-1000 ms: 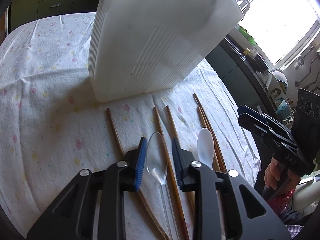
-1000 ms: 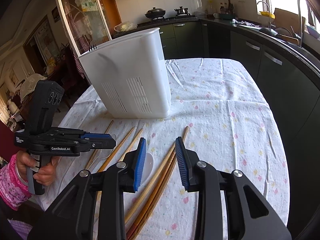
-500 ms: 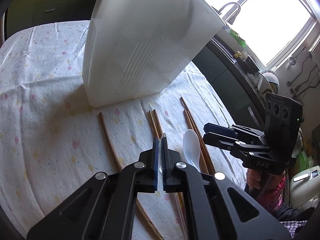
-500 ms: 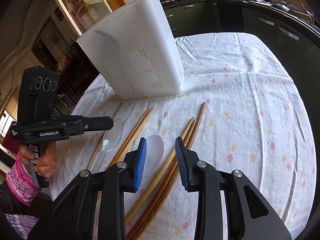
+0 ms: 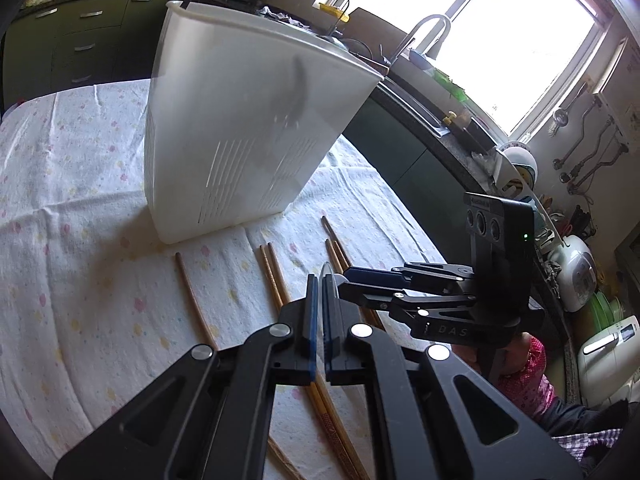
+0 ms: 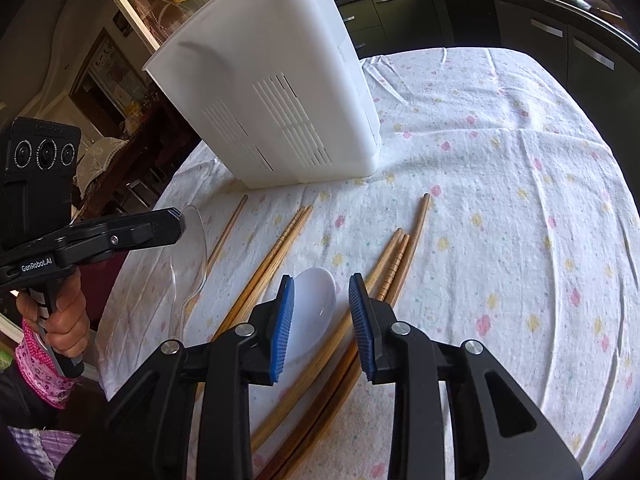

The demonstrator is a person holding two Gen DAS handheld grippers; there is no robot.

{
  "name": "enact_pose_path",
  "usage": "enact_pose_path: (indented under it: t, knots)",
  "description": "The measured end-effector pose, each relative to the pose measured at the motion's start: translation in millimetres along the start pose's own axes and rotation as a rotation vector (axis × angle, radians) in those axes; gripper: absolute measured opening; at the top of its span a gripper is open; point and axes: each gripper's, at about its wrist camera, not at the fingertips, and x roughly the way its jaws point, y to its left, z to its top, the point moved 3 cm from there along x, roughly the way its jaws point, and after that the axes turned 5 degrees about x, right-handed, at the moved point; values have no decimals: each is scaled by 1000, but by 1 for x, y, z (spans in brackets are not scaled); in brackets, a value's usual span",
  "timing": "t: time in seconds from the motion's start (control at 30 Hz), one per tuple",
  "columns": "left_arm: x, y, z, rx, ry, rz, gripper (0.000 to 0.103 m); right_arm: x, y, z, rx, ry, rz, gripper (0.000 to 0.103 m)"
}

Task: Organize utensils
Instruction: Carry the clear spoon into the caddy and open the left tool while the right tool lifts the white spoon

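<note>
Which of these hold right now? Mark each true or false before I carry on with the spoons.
1. The left hand-held gripper is shut on the clear spoon. True.
2. The white spoon is already in the white holder. False: it lies on the tablecloth between the open jaws of the right hand-held gripper, which have just been closing.
3. The white holder lies tipped on its side. False: it stands upright on the tablecloth.
4. Wooden chopsticks lie on the tablecloth in front of the holder. True.
</note>
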Motion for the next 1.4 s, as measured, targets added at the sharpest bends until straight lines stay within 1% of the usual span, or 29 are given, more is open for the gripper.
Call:
enact_pose_path:
  t: [0.13,0.27,0.33,0.5,0.67,0.83,0.93,1.07,1.2,1.27,1.3,1.4]
  knots:
    - [-5,-3,2,5,-17,-3,2,1,-2,0,35,7,24,4]
    - [-12,-3,5,3,-35,0,2,-18,-8,1,57,-35,40,3]
    - [-17,-2,6,3,-51,3,2,-29,-7,4,56,-71,34,3]
    - [-36,-6,15,10,-101,12,2,-62,4,14,23,-189,-20,3]
    - [-61,-12,29,34,-166,48,2,-98,21,28,-23,-326,-83,3]
    - [-90,-28,50,92,-243,113,2,-135,51,47,-101,-470,-136,3]
    - [-111,-42,69,142,-315,170,2,-152,69,57,-145,-538,-159,3]
    - [-139,-58,97,194,-437,262,2,-171,90,71,-193,-612,-190,3]
    - [-160,-66,127,210,-554,354,2,-186,108,82,-229,-672,-225,3]
    - [-167,-66,140,217,-608,417,2,-191,115,87,-245,-698,-247,3]
    - [-169,-67,146,223,-628,441,2,-194,117,90,-251,-710,-255,3]
    - [-171,-66,161,251,-682,544,2,-199,127,94,-273,-746,-283,3]
